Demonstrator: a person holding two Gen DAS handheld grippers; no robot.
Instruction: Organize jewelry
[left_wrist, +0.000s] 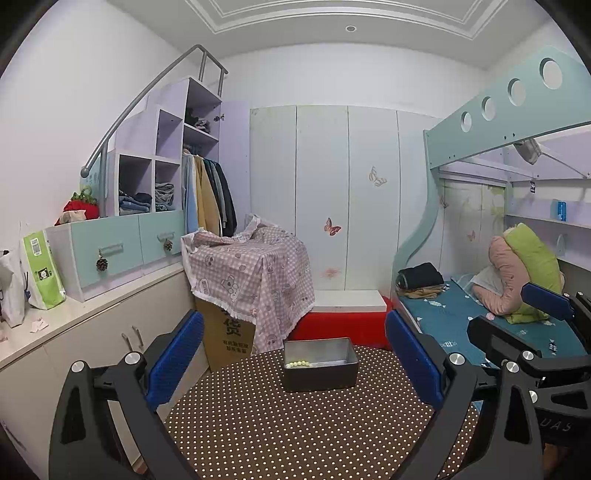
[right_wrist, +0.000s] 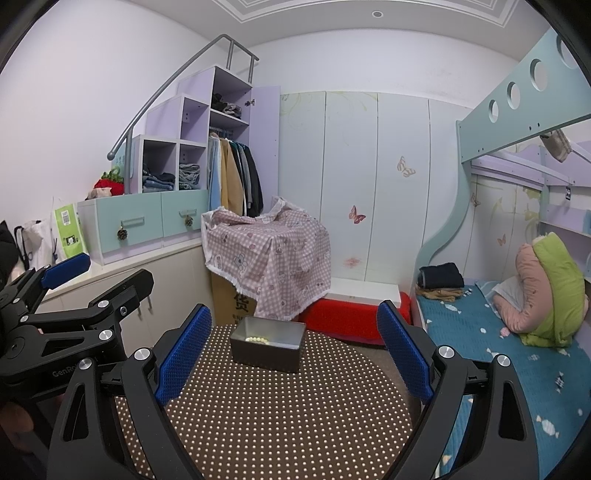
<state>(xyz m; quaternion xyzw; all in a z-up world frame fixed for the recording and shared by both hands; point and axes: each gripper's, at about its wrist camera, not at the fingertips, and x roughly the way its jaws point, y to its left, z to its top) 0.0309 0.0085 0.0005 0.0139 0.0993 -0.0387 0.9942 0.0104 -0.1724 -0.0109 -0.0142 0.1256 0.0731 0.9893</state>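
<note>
While both tools hover spread wide and empty above the dotted bench (left_wrist: 295, 424), left tool (left_wrist: 295, 363) beside right tool (right_wrist: 295, 354), a pale bead bracelet (left_wrist: 298, 364), perhaps pearls, lies inside the grey tin (left_wrist: 320, 376).

Your round worktop with the brown, white-dotted cover (left_wrist: 295, 424) (right_wrist: 280, 413) carries one thing: a grey rectangular metal tin (left_wrist: 320, 363) (right_wrist: 267, 343) near its far edge.
</note>
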